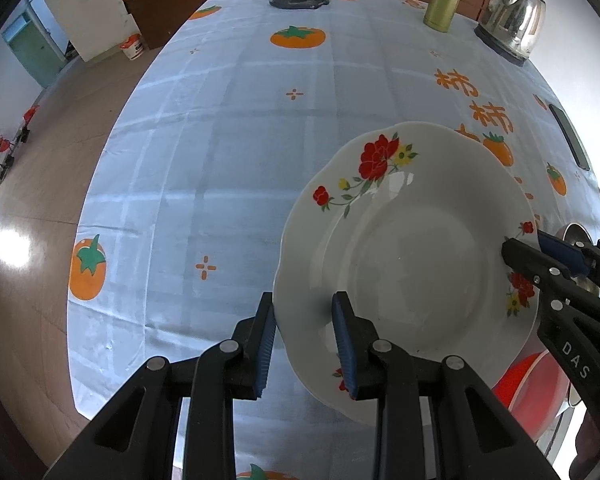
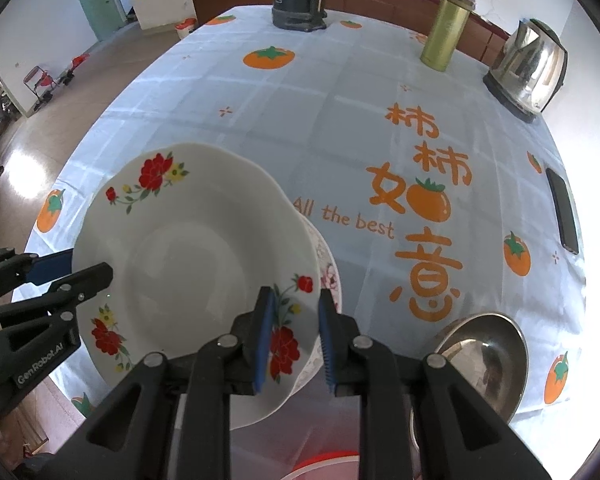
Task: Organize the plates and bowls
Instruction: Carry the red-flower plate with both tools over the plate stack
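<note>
A: We find the left gripper [image 1: 304,344] spread, its jaws straddling the near rim of the flowered plate [image 1: 412,264] without pinching it.

B: We confirm. The right gripper [image 2: 294,340] is likewise spread astride the opposite rim. The plate sits tilted above the tabletop [image 2: 340,120], over a second patterned plate [image 2: 330,276], near a steel bowl [image 2: 488,360].
</note>
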Demonstrator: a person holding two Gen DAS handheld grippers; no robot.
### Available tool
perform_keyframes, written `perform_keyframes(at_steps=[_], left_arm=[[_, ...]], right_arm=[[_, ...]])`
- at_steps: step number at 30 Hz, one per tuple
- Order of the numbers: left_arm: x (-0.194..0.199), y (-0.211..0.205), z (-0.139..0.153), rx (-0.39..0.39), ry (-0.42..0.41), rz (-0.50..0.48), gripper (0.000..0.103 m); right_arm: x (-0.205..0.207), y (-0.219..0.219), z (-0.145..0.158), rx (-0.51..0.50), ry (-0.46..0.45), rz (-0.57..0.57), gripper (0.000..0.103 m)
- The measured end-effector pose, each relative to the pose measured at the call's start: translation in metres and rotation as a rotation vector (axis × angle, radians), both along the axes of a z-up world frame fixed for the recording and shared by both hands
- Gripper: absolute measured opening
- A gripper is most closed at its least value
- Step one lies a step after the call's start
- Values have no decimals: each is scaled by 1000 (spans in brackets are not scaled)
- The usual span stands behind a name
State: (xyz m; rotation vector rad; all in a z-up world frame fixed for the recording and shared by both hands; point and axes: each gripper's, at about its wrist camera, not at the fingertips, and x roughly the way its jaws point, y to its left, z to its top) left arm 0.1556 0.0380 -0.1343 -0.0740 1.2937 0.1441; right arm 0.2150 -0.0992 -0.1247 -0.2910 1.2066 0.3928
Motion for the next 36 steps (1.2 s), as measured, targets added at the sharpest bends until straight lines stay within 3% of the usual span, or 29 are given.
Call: perform_keyframes(at_steps=[36], left_arm=[[6,-17,-6,2,14,-46,31]], right_arm=[[3,-19,-3,-13,11,-37,22]])
